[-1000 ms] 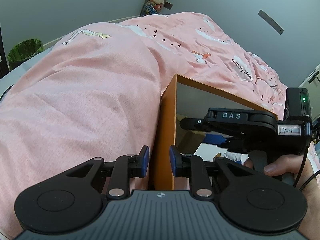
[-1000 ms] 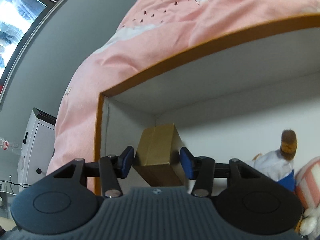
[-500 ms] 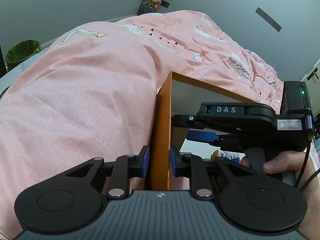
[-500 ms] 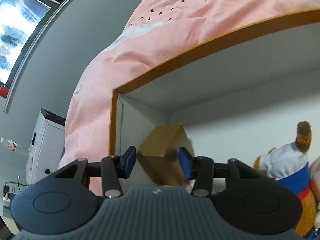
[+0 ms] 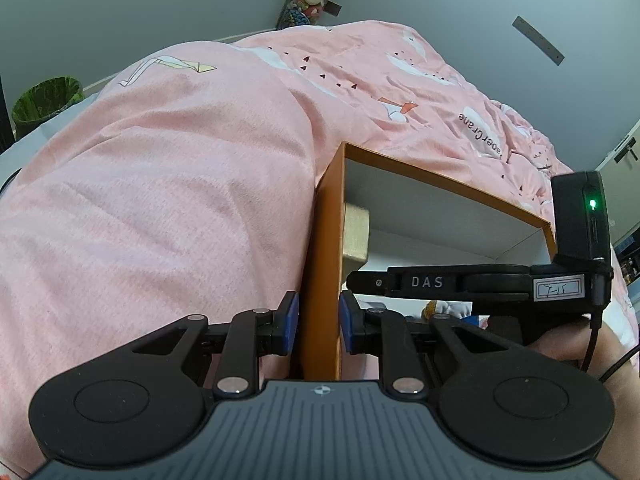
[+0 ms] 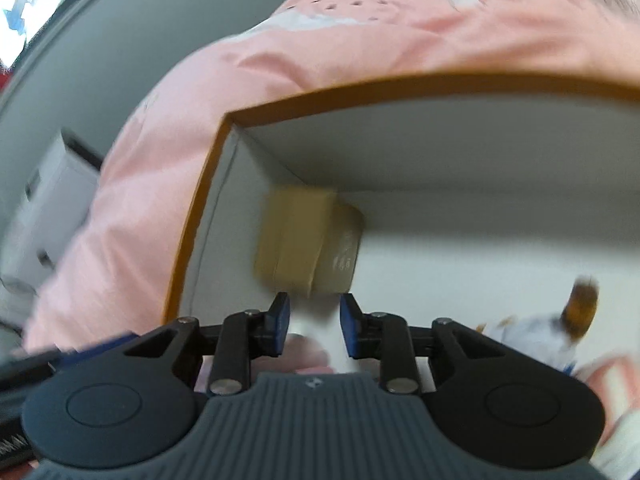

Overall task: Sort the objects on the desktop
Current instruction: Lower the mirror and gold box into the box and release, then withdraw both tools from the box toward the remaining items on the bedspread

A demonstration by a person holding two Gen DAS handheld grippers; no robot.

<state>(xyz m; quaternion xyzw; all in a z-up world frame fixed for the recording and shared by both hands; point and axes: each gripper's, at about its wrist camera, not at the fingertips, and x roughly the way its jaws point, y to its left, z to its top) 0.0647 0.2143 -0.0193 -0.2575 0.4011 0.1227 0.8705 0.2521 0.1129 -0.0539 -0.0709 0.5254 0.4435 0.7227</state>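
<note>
An orange box with a white inside lies open on a pink duvet. My left gripper is shut on its left wall, one blue pad on each side. A small gold carton rests in the box's far left corner, blurred, and it also shows past the wall as the gold carton in the left wrist view. My right gripper hangs just in front of it inside the orange box. Its jaws are closing with nothing between them.
A plush toy in white and blue lies in the box at the right. The pink duvet surrounds the box. A green bin stands far left, and a white cabinet beyond the bed. A hand holds the right gripper's handle.
The right gripper let go of the gold carton and drew back, and its jaws narrowed. The carton now sits in the box's corner. The left gripper kept its grip on the wall.
</note>
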